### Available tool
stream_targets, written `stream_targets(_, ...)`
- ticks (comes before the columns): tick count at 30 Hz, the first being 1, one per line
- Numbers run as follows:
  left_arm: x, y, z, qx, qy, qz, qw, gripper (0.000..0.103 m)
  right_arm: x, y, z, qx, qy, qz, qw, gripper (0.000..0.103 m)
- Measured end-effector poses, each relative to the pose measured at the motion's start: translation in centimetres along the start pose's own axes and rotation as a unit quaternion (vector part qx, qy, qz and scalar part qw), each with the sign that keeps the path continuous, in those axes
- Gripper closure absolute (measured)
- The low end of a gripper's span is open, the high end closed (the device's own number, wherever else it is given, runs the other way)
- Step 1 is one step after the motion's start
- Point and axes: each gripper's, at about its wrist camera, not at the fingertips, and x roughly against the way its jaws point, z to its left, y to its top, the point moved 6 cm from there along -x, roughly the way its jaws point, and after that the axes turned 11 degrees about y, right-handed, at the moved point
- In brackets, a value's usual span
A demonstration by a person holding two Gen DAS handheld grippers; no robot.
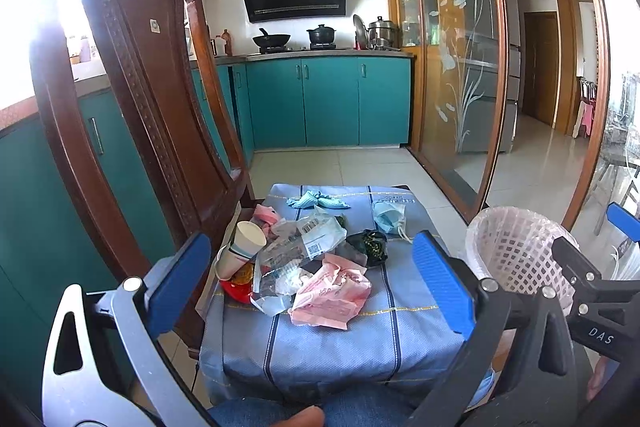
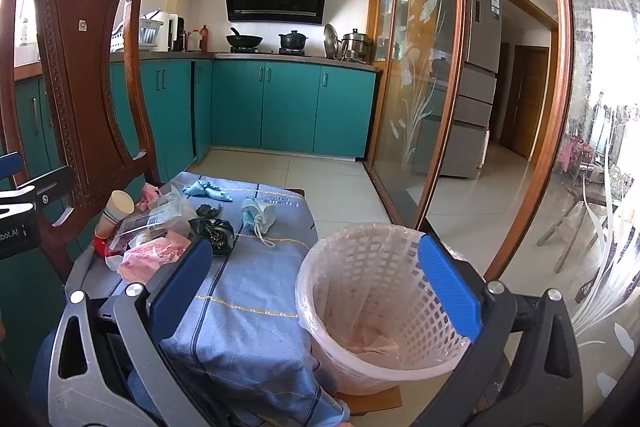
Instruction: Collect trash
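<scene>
1. Trash is piled on the blue cloth [image 1: 320, 339]: a paper cup [image 1: 240, 247], pink wrapper [image 1: 332, 291], face mask [image 1: 388, 219].
2. The left gripper [image 1: 316, 283] is held wide open, nothing gripped.
3. The right gripper [image 2: 316, 295] is spread open too, framing the lined bin [image 2: 380, 307].
</scene>
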Motion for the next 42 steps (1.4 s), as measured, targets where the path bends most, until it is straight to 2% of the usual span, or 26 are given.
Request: stream_targets(42, -0.38, -0.40, 0.33, -0.006, 0.004, 0.003, 1.0000, 0.003, -0.04, 0.17, -0.38, -0.008, 0.002, -0.004, 1.000, 0.003)
